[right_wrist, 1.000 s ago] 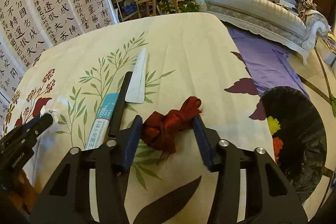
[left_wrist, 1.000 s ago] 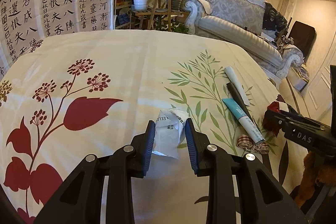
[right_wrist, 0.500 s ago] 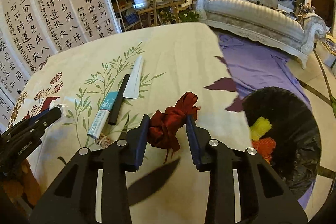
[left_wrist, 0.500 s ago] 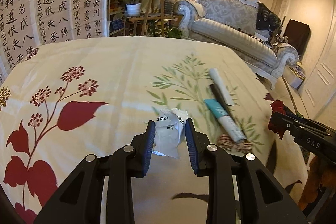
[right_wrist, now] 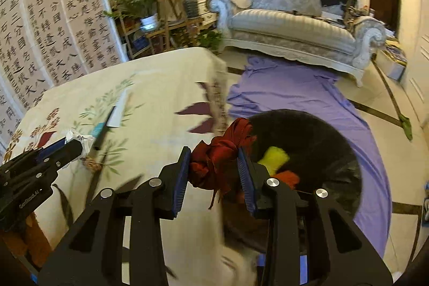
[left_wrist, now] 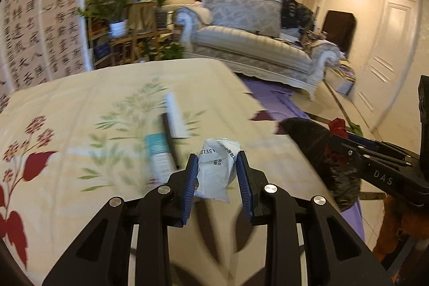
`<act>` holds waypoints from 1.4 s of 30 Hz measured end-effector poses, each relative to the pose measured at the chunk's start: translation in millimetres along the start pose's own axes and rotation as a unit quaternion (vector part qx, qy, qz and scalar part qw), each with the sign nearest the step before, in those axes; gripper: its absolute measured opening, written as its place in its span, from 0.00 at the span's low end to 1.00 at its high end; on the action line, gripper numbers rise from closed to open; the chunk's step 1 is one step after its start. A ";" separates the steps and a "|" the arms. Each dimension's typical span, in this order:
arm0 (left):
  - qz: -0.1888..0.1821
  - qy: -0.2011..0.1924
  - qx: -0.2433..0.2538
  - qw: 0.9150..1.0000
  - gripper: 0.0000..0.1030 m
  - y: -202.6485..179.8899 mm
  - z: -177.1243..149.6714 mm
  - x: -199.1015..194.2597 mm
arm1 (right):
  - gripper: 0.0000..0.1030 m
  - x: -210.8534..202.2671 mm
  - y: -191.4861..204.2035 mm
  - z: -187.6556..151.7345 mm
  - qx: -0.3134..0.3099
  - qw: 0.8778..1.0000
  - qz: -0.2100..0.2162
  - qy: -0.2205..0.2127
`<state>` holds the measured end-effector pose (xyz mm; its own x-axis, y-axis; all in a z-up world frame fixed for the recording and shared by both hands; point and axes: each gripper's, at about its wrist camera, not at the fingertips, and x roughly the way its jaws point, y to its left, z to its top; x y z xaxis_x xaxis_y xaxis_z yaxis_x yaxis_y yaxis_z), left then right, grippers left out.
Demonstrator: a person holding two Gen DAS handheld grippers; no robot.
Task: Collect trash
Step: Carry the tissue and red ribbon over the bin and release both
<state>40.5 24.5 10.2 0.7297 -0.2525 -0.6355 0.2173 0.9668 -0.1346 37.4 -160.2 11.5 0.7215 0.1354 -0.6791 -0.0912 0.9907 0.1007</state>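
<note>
My left gripper [left_wrist: 216, 173] is shut on a crumpled white wrapper [left_wrist: 215, 169] and holds it above the floral tablecloth [left_wrist: 80, 103]. My right gripper [right_wrist: 214, 168] is shut on a dark red ribbon bundle [right_wrist: 217, 160] and holds it over the table's right edge, by the rim of a black trash bag [right_wrist: 316, 141] on the floor. The bag holds yellow [right_wrist: 273, 157] and orange [right_wrist: 287, 176] scraps. The right gripper [left_wrist: 337, 144] with the ribbon also shows at the right of the left wrist view.
On the cloth lie a teal-and-white tube [left_wrist: 158, 154], a black pen [left_wrist: 169, 138], a white flat packet [left_wrist: 175, 117] and a small brown twine knot [right_wrist: 91, 165]. A purple sheet [right_wrist: 295, 87] covers the floor beside the table. A sofa [right_wrist: 292, 26] stands beyond.
Both grippers have swung right with their loads. The right gripper has closed tighter on the ribbon and moved from over the cloth to the table edge above the black bag.
</note>
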 end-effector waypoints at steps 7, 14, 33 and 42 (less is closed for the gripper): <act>-0.031 0.007 0.029 0.999 0.30 -49.0 8.9 26.5 | 0.34 -8.7 -40.8 -6.0 0.021 1.000 -0.015 -0.012; -0.041 0.012 0.051 0.998 0.30 -89.0 14.0 52.4 | 0.34 -6.7 -73.6 -8.3 0.044 0.999 -0.018 -0.017; -0.031 0.031 0.078 0.996 0.31 -124.6 14.5 93.7 | 0.42 22.6 -108.8 -1.6 0.072 0.997 -0.010 -0.015; -0.033 0.039 0.070 0.996 0.54 -127.4 15.3 99.3 | 0.54 26.0 -119.7 0.1 0.092 0.996 -0.014 -0.019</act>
<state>95.3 -124.3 -24.2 0.6589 -0.3061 -0.6871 0.3548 0.9319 -0.0749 67.1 -275.2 -18.2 0.7474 0.1031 -0.6563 0.0541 0.9752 0.2148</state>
